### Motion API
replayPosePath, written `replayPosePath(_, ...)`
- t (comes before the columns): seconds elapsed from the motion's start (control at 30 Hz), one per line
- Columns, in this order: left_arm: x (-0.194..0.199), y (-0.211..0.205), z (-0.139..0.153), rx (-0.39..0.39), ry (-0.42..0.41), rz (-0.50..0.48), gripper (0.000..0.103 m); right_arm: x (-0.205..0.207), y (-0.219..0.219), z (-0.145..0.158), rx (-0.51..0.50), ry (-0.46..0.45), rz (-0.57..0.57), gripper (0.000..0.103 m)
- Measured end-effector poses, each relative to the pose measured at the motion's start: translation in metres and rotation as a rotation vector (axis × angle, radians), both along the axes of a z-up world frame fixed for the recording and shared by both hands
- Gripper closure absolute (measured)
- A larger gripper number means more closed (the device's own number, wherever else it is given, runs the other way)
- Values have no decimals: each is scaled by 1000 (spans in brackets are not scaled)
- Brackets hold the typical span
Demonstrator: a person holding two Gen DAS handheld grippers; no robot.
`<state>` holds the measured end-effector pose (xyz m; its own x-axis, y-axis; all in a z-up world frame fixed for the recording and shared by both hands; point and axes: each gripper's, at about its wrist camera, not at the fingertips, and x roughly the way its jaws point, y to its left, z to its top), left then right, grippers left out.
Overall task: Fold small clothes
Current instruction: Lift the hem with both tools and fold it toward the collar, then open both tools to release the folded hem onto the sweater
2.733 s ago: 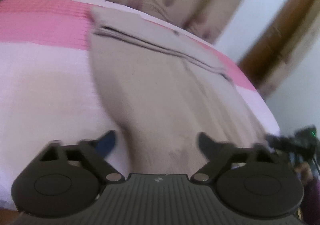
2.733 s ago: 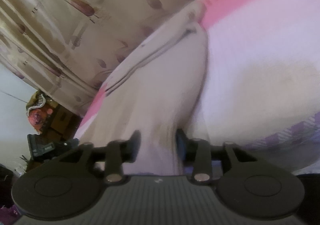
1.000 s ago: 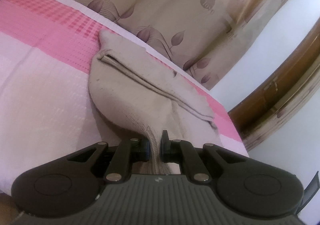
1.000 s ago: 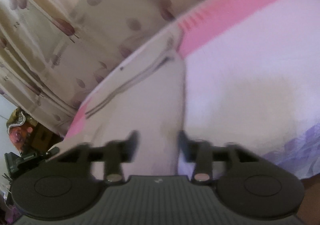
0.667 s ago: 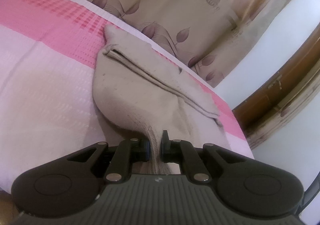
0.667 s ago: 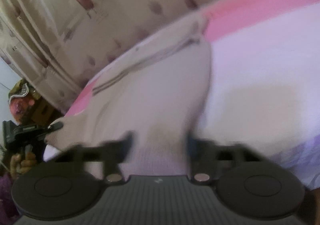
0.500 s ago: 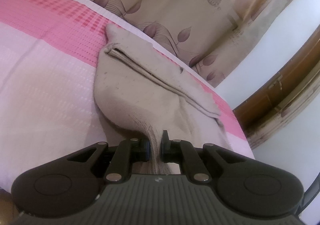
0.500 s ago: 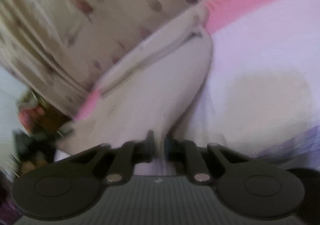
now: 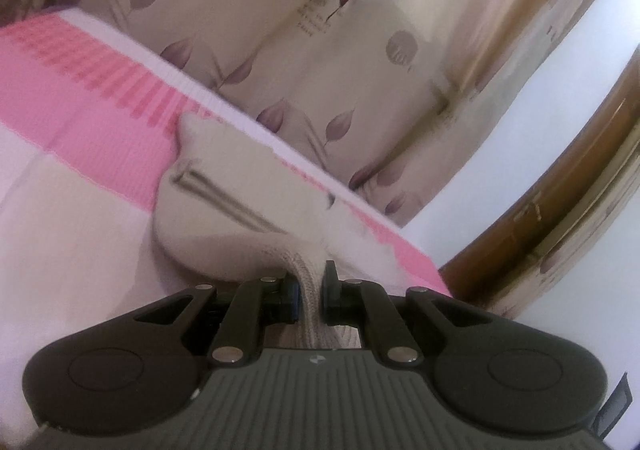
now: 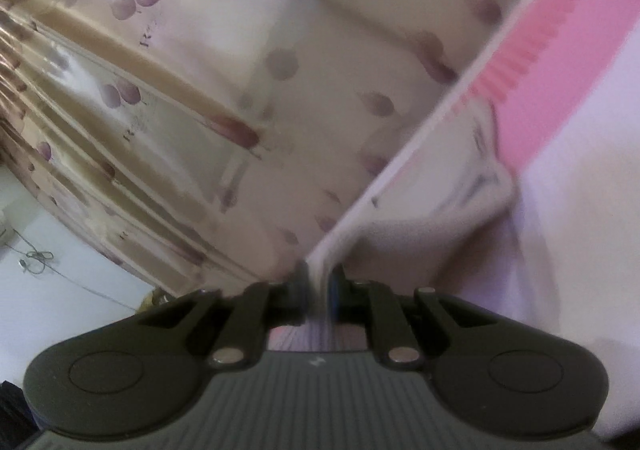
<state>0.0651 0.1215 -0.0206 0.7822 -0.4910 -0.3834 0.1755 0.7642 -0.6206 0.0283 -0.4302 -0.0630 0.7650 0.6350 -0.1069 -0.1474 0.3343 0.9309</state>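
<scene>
A beige knit garment point(image 9: 240, 205) lies on the pink and white bedsheet point(image 9: 80, 185), partly folded, with a doubled edge across its far side. My left gripper point(image 9: 310, 290) is shut on the garment's ribbed near edge, which runs between its fingers. In the right wrist view the same garment point(image 10: 432, 217) is blurred. My right gripper point(image 10: 318, 290) is shut on another part of its near edge, lifted off the bed.
A beige curtain point(image 9: 320, 29) with purple leaf prints hangs behind the bed's far edge and also shows in the right wrist view point(image 10: 180, 109). A brown wooden frame point(image 9: 560, 217) and a white wall point(image 9: 520, 137) stand at the right.
My right gripper has closed on the garment's edge and swung up and left with it. My left gripper stays shut on the ribbed edge and has lifted it further forward.
</scene>
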Motion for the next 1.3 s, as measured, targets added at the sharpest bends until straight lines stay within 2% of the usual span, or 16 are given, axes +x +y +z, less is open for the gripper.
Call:
replayPosePath(0.23, 55, -8, 20, 4, -65, 46, 94, 87, -14, 6, -4, 18, -38, 92)
replayPosePath(0.4, 113, -17, 12, 21, -42, 118, 94, 159, -28, 4, -20, 91, -58, 92)
replayPosePath(0.57, 169, -19, -12, 1, 21, 184, 94, 214, -32, -23, -34, 202, -89, 92)
replayPosePath(0.67, 197, -23, -29, 45, 51, 191, 93, 236, -29, -48, -55, 264, -102, 92)
replayPosePath(0.73, 209, -23, -39, 49, 61, 197, 93, 243, -29, -63, -23, 274, -124, 92)
replayPosePath(0.77, 214, -22, -42, 42, 65, 192, 90, 245, -31, -70, 19, 277, -134, 89)
replayPosePath(0.8, 219, -20, -45, 36, 77, 199, 88, 247, -35, -82, 108, 298, -155, 89)
replayPosePath(0.83, 222, -17, -47, 22, 86, 210, 79, 248, -39, -91, 190, 311, -175, 89)
replayPosePath(0.87, 223, -13, -48, 4, 81, 227, 57, 246, -43, -97, 245, 313, -204, 88)
replayPosePath(0.9, 223, -7, -47, -9, 71, 260, 40, 243, -47, -99, 266, 304, -236, 86)
replayPosePath(0.93, 222, -3, -46, -15, 64, 299, 9, 240, -50, -100, 276, 289, -260, 82)
replayPosePath(0.97, 219, 2, -43, -25, 39, 350, 1, 235, -52, -100, 297, 266, -270, 79)
replayPosePath(1.0, 215, 7, -40, -38, -2, 389, 1, 231, -54, -98, 315, 240, -266, 78)
replayPosePath(1.07, 217, 15, -31, -11, 6, 393, 1, 222, -55, -86, 279, 183, -243, 78)
replayPosePath(1.17, 211, 19, -23, 27, 8, 358, 1, 211, -39, -55, 84, 106, -112, 77)
replayPosePath(1.3, 199, 4, -18, 187, 10, 247, 2, 210, 8, -20, -219, 29, 157, 77)
